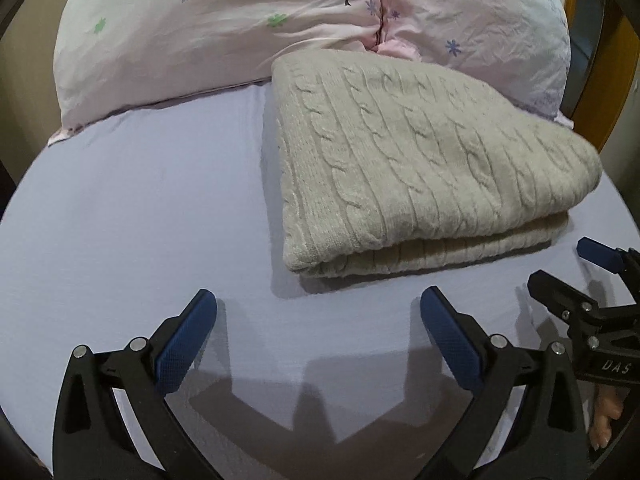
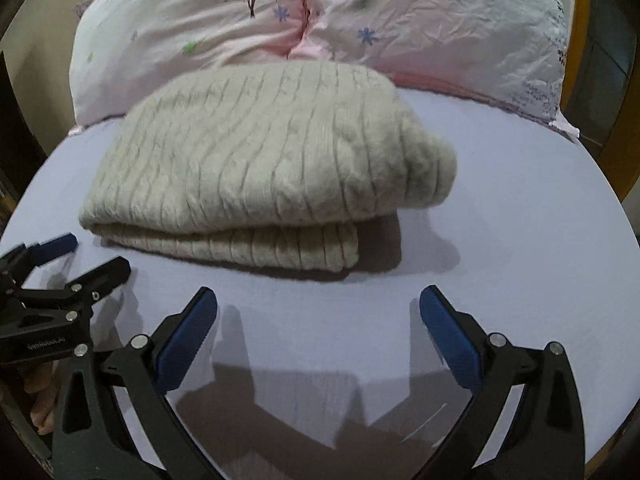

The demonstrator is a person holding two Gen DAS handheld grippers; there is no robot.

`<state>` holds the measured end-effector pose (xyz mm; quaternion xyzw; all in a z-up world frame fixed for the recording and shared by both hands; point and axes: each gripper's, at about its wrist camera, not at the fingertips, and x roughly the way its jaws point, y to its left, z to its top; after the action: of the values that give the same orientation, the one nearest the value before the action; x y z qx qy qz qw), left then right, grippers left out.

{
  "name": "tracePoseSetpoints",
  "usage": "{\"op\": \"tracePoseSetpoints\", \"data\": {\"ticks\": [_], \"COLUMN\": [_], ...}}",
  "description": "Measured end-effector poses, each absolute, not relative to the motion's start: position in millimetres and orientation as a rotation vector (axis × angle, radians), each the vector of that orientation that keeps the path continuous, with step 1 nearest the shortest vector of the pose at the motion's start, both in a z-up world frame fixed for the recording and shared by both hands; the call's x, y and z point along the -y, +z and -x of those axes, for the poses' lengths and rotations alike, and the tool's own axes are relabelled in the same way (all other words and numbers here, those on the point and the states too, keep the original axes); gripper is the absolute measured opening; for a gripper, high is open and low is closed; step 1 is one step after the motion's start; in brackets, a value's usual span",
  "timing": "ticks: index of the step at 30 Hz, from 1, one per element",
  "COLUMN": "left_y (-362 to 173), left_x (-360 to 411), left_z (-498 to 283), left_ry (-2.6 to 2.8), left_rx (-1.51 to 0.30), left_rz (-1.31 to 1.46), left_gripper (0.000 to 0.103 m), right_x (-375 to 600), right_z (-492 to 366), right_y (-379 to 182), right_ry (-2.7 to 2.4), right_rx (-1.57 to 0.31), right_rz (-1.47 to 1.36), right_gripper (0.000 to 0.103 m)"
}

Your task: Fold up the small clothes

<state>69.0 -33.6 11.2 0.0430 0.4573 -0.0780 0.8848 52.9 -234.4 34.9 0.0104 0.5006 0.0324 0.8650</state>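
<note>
A beige cable-knit sweater point(image 1: 420, 160) lies folded into a thick rectangle on the lilac bed sheet point(image 1: 140, 208); it also shows in the right wrist view point(image 2: 260, 160). My left gripper point(image 1: 318, 308) is open and empty, hovering over bare sheet just short of the sweater's near folded edge. My right gripper point(image 2: 318, 308) is open and empty, also short of that near edge. Each gripper shows in the other's view, the right one point(image 1: 560, 268) at the right edge and the left one point(image 2: 96, 256) at the left edge, both with jaws apart.
Two pale pink pillows with flower and tree prints point(image 1: 240, 20) lie against the head of the bed behind the sweater, also in the right wrist view point(image 2: 400, 20). A wooden bed frame point(image 1: 600, 80) shows at the right.
</note>
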Motion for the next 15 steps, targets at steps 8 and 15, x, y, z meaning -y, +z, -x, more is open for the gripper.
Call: {"op": "tracePoseSetpoints", "data": {"ticks": [8, 15], "left_y": [11.3, 11.5], "left_x": [34.5, 34.0], "left_z": [-68.7, -68.8], "left_ry": [-0.142, -0.141], "left_rx": [-0.947, -0.942], "left_rz": [-0.098, -0.098], "left_gripper": [0.102, 0.102], "right_x": [228.6, 228.6], "right_z": [-53.2, -54.2], "right_y": [35.0, 35.9], "right_ry": [0.077, 0.077], "right_rx": [-1.054, -1.055], "right_rz": [0.014, 0.014], "right_gripper": [0.101, 0.101]}}
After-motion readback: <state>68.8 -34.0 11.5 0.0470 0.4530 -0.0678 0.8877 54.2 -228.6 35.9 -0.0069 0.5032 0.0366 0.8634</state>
